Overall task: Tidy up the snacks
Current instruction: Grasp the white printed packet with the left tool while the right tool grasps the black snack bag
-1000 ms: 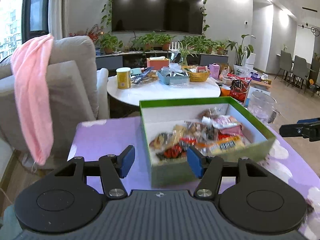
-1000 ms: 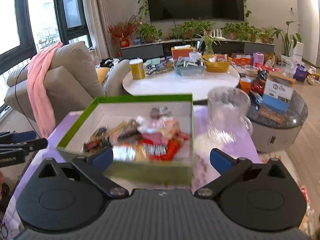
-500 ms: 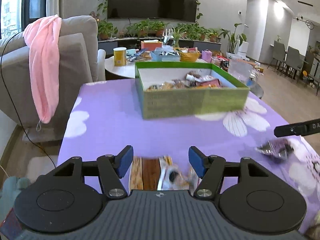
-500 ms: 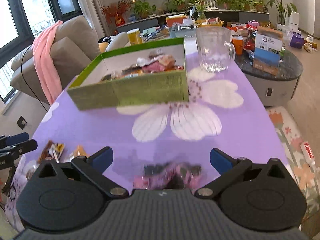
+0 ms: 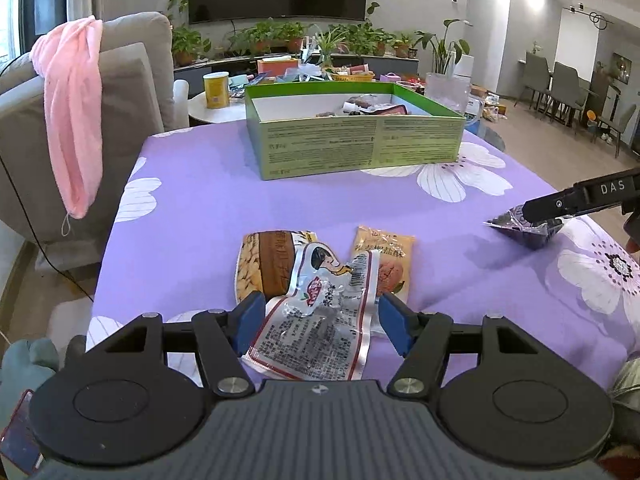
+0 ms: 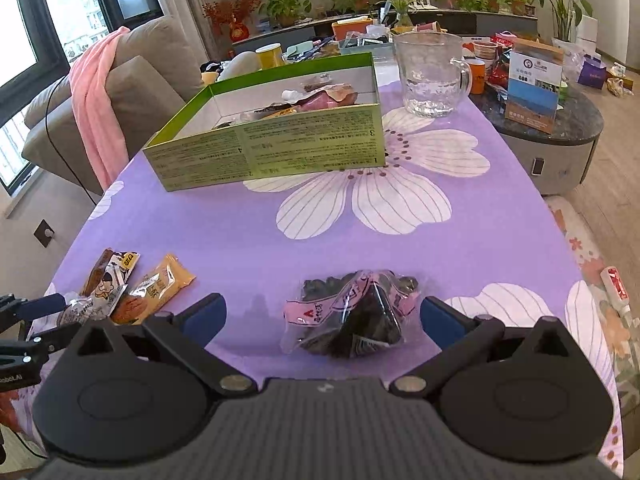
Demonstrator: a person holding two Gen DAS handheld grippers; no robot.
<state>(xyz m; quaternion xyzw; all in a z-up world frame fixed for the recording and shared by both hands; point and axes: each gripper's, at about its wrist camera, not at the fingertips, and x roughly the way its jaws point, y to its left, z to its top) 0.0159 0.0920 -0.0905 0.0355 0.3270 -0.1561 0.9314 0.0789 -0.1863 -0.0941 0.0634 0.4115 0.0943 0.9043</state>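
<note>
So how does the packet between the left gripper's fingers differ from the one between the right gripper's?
The silver packet at the left gripper lies flat, overlapping two other packets; the dark packet at the right gripper is puffed into a peak and lies alone. The silver packet shows a cartoon figure; the dark packet carries a pink band. Both rest on the purple cloth, between open fingers.

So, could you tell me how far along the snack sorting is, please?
Done: several snacks already lie in the green box. In hand: nothing gripped; the open left gripper straddles a silver packet, the open right gripper a dark packet. Left: those, a brown packet and an orange packet.
</note>
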